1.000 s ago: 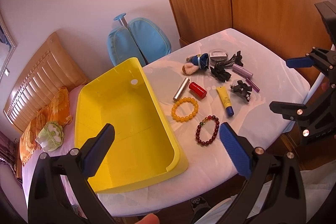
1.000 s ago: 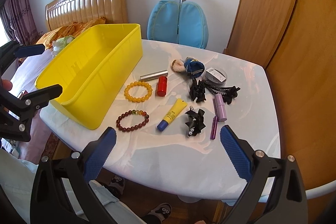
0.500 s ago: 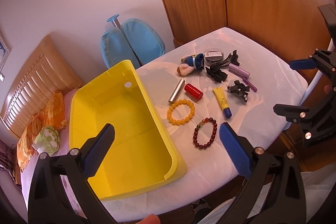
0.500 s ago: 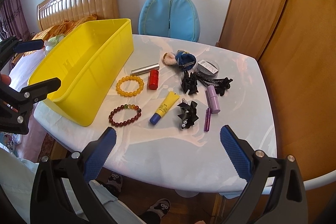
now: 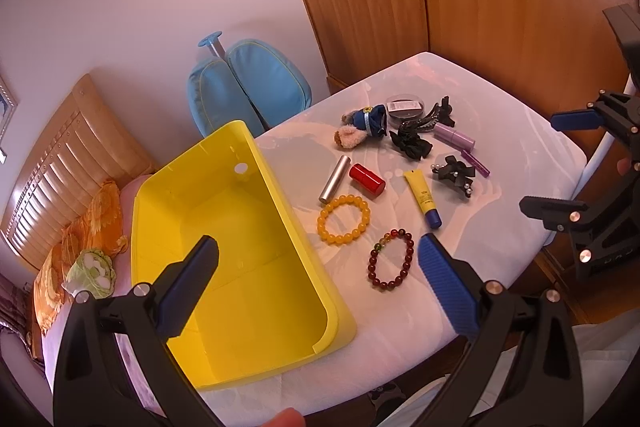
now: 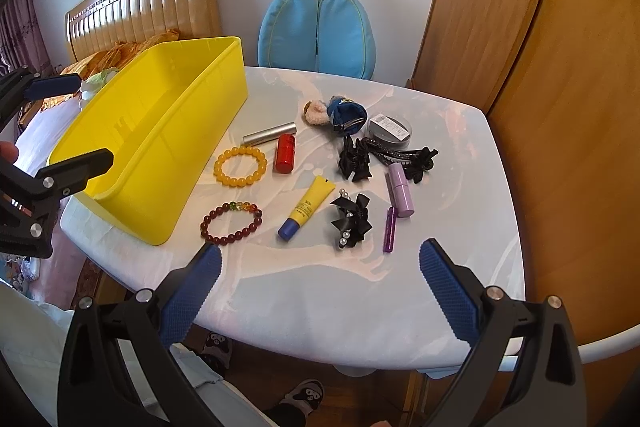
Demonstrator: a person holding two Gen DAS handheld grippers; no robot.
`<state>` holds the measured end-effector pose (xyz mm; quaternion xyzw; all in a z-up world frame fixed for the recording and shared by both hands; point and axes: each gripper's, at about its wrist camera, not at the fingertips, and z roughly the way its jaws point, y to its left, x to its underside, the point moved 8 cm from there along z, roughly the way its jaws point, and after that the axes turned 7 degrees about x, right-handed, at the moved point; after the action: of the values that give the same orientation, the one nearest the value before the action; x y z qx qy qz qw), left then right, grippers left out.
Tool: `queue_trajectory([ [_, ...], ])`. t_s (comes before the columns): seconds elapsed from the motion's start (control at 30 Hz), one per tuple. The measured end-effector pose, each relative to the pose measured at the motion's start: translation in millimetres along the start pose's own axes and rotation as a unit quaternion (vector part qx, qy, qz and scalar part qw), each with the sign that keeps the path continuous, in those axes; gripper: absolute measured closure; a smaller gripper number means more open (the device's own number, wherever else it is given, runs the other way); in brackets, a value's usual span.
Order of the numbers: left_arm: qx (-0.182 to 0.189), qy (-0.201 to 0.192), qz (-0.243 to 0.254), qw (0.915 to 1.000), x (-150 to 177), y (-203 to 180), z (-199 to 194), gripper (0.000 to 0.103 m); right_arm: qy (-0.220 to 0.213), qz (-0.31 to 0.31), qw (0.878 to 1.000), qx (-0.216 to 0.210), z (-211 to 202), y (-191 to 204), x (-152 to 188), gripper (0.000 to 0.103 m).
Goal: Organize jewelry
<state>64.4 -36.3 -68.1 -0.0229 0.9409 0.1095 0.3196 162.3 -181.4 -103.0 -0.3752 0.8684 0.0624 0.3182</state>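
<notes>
An empty yellow bin (image 5: 256, 307) (image 6: 160, 163) stands on the left of a white table (image 6: 360, 299). Right of it lie a yellow bead bracelet (image 5: 344, 219) (image 6: 240, 165) and a dark red bead bracelet (image 5: 391, 260) (image 6: 232, 223). Further right lie a silver tube (image 6: 269, 133), a red cylinder (image 6: 285, 153), a yellow tube with a blue cap (image 6: 306, 207), black hair clips (image 6: 351, 221), purple sticks (image 6: 399, 189), a round tin (image 6: 389, 127) and a small plush (image 6: 335, 111). My left gripper (image 5: 318, 269) is open above the bin's near corner. My right gripper (image 6: 320, 275) is open above the table's near edge.
A blue chair back (image 6: 318, 27) stands behind the table. Wooden wardrobe doors (image 6: 540, 67) rise on the right. A bed with a wooden headboard (image 6: 140, 7) and orange pillows lies beyond the bin on the left.
Both grippers have drifted slightly, and the table and objects shift a little in view. Both stay open and empty. No object has moved.
</notes>
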Motion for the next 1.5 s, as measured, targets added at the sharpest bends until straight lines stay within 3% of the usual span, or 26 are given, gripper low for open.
queue_trajectory([
  [0.5,0.004,-0.001,-0.002,1.0000,-0.8,2.3,0.7,0.006,-0.002,0.009,1.000,0.004,2.5,-2.1,-2.7,0.003],
  [0.67,0.033,-0.005,-0.004,0.9994,-3.0,-1.8,1.5,0.006,0.002,0.021,1.000,0.009,4.3,-6.9,0.7,0.003],
  [0.8,0.065,-0.013,-0.004,0.9978,-6.4,-12.7,1.1,0.006,0.002,0.028,1.000,0.011,3.4,-11.5,4.0,0.003],
  [1.13,0.087,-0.026,0.020,0.9956,-29.5,-66.7,9.7,0.006,0.006,0.050,0.999,0.020,-0.2,-57.1,27.9,0.003],
  [1.33,0.087,-0.015,-0.019,0.9960,-39.0,-94.0,23.9,0.006,0.001,0.030,1.000,0.007,5.9,-85.9,31.8,0.003],
  [1.5,0.081,0.009,-0.044,0.9957,-29.9,-108.7,39.1,0.006,0.019,0.016,0.999,-0.020,34.2,-95.6,34.0,0.003],
])
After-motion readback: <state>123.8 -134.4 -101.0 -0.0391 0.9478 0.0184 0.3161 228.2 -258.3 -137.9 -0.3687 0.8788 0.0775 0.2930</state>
